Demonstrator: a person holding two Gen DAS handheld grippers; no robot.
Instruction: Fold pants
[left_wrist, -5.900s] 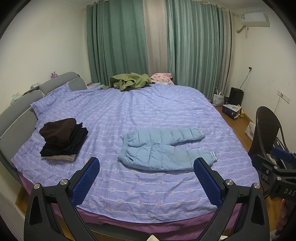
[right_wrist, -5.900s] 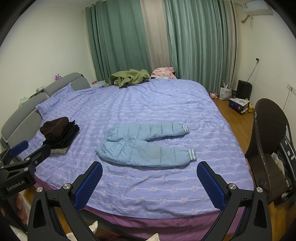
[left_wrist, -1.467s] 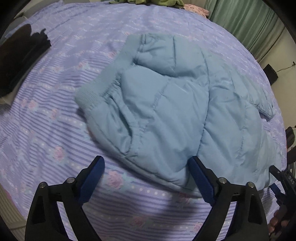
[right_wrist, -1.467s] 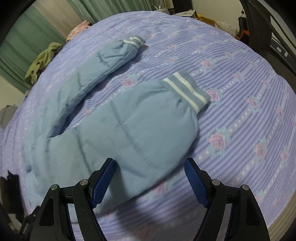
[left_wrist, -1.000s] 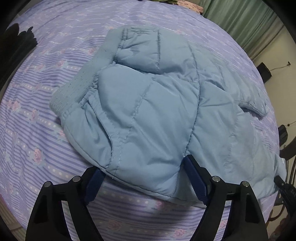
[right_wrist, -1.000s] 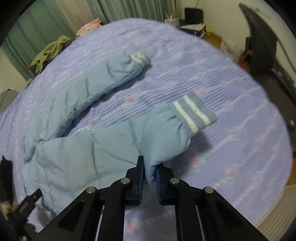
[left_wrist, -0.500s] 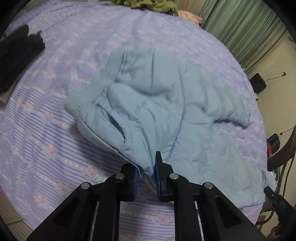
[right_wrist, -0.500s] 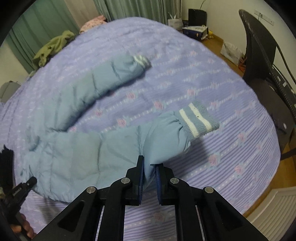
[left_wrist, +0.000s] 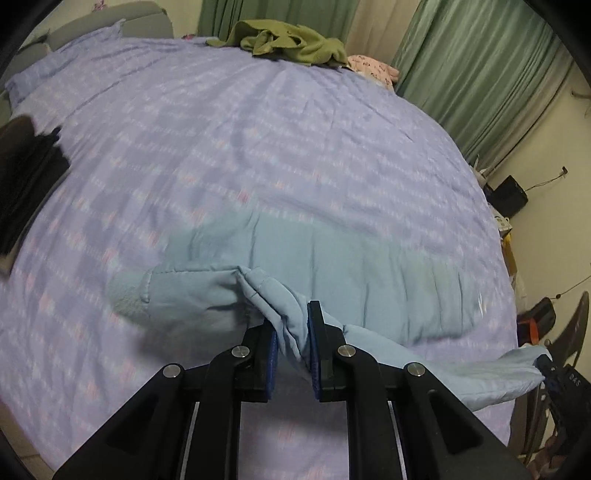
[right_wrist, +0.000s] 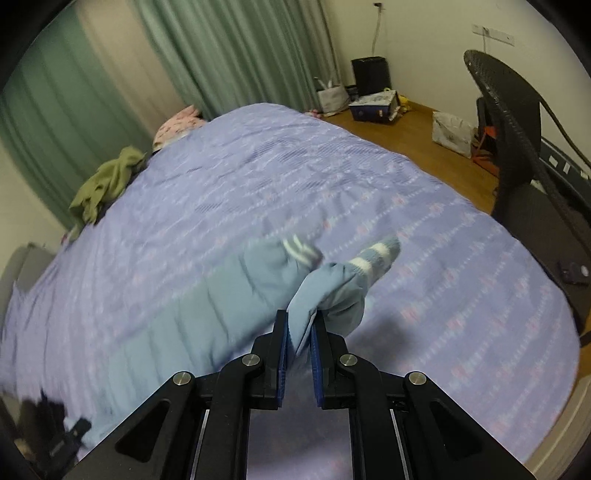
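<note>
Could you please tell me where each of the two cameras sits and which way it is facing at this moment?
Left wrist: rides on the left claw, facing across the bed toward the curtains; its black fingers pinch the waist end of the blue pants.
Right wrist: rides on the right claw, facing the bed's far corner, the chair and the floor; its fingers pinch a pant leg near the striped cuff.
Shared: the pants, the bed, the green garment and the curtains.
</note>
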